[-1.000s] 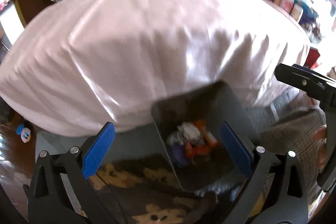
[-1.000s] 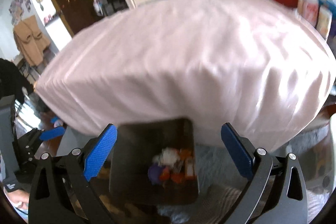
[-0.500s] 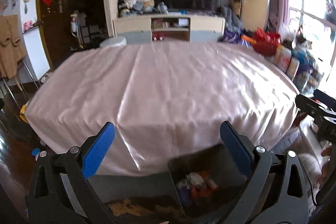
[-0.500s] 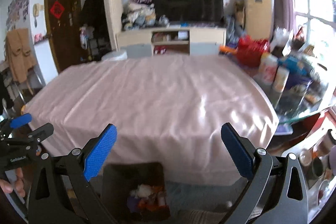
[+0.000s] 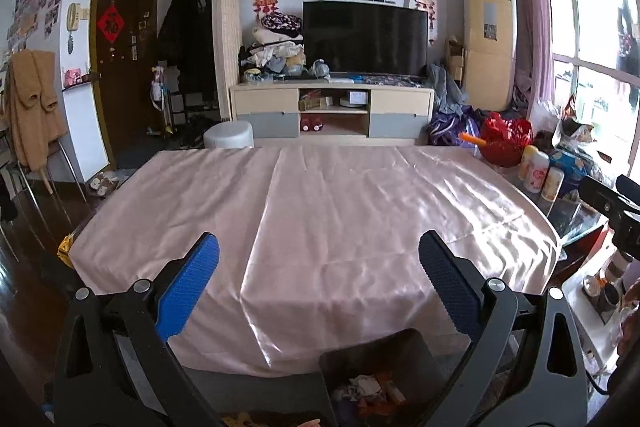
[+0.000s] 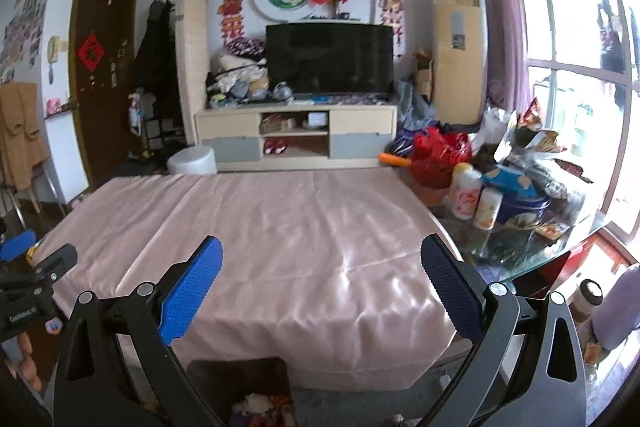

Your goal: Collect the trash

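Observation:
A dark square trash bin (image 5: 394, 351) stands on the floor at the near edge of the table, with crumpled white, orange and purple trash (image 5: 370, 393) inside. The right wrist view shows the same bin (image 6: 224, 379) at the bottom. The pink tablecloth (image 5: 320, 219) lies bare on the table. My left gripper (image 5: 318, 263) is open and holds nothing, raised above the table's near edge. My right gripper (image 6: 320, 265) is also open and holds nothing. Each gripper's body shows at the side of the other's view.
Beside the table on the right is a glass-topped table (image 6: 516, 247) crowded with bottles, bags and a red basket (image 6: 438, 155). A white stool (image 5: 229, 135) and a TV cabinet (image 5: 332, 111) stand beyond the far edge. Chairs with coats are at the left.
Both grippers have risen and tilted up from looking down into the bin to looking level across the table and room. The bin has slid to the bottom of both views. Both stay open.

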Available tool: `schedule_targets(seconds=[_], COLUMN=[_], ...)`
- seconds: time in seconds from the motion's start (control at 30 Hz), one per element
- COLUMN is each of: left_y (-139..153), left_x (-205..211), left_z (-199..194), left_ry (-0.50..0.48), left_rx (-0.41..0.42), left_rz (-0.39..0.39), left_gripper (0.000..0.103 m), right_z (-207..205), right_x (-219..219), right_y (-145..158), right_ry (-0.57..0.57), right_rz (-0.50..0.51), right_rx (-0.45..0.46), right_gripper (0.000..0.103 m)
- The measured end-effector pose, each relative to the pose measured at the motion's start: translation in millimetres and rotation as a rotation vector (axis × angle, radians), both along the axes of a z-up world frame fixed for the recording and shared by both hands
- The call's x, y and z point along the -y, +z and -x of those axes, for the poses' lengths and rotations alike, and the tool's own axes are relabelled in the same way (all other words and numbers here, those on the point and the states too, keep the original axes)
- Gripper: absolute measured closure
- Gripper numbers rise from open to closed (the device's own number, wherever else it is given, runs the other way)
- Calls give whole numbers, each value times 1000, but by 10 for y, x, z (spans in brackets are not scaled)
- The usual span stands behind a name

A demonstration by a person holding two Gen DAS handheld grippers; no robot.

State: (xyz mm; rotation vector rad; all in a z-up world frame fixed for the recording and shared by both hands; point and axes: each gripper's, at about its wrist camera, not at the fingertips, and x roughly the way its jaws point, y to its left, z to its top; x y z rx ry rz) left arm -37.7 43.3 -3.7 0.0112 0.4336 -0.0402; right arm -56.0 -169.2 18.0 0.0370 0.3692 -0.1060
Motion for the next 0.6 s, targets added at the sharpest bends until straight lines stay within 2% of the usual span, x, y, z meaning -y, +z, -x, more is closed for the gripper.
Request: schedule_targets(seconds=[0.13,0.33,0.6], left_y=[-3,-111,-241], left_x=[-21,-51,47], left_z=[48,43,75], left_ry=[23,25,-8], left_rx=[17,-7,-21], left_rz=[-7,13,7], left_gripper=[8,8,8], right_z=[63,228,163], right_x=[-18,-121,-124], right_y=[-14,-134,-260], right_ry=[-19,61,52], right_rz=[20,16,37], right_rx=[18,40,9], right_gripper=[3,3,3])
